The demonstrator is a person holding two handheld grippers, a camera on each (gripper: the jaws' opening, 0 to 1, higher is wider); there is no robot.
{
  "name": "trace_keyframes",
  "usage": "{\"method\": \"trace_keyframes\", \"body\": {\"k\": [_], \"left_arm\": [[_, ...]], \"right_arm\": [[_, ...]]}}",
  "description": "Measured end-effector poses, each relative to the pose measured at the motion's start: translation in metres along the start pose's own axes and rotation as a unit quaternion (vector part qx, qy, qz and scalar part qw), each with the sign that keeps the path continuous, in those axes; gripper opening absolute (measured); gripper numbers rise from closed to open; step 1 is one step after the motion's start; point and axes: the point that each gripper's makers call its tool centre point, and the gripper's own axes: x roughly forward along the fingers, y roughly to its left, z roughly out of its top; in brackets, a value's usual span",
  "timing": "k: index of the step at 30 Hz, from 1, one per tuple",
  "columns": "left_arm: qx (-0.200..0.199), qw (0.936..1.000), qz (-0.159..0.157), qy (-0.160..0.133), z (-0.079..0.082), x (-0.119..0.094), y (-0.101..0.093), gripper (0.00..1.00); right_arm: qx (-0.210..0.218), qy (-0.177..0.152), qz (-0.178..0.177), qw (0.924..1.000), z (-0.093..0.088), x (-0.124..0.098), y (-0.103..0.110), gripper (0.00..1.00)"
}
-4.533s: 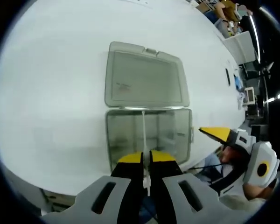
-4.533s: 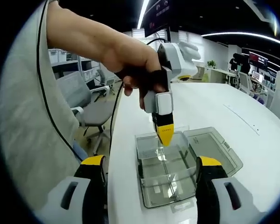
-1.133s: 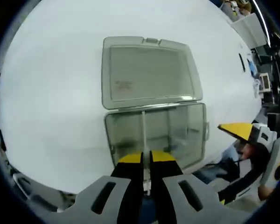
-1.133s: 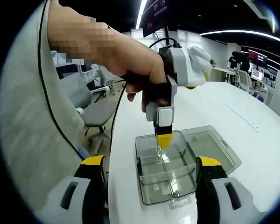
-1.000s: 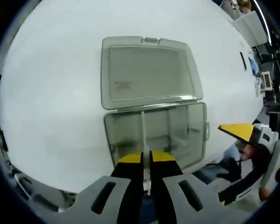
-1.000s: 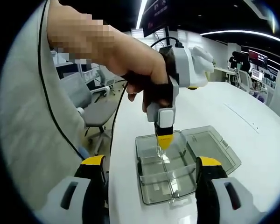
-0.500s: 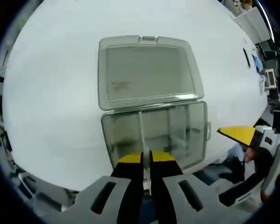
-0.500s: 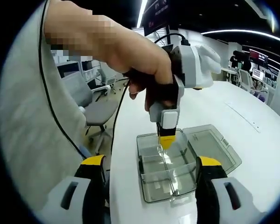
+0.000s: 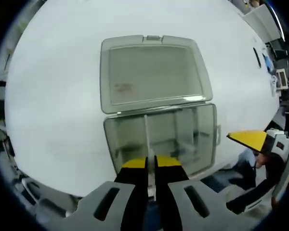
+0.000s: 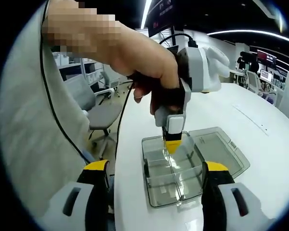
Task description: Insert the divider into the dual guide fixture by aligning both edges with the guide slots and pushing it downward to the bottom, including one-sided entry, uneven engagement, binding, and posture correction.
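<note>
Left gripper (image 9: pixel 151 166): jaws clenched on the thin clear divider (image 9: pixel 147 137), standing upright down into the clear box (image 9: pixel 160 139).
Right gripper (image 10: pixel 154 185): jaws spread wide, empty, hovering short of the box.
Lid (image 9: pixel 153 72): lies open flat on the white table (image 9: pixel 53 96) behind.
Risk: a tilted push could jam one edge in its slot.

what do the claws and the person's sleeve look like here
Both claws have light grey moulded bodies with dark slots, black inner faces and yellow tips: the left claw, the right claw. From the right gripper view, the left claw's housing is white and grey, with a black cable trailing from it. The person wears a light grey sleeve.
</note>
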Motion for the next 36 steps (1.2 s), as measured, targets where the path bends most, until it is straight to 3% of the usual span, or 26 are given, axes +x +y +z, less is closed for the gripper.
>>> {"method": "trace_keyframes", "body": {"k": [36], "left_arm": [[0.084, 0.994, 0.064, 0.028, -0.003, 0.013, -0.003, 0.0]], "right_arm": [[0.005, 0.004, 0.0, 1.0, -0.006, -0.004, -0.005, 0.76]]}}
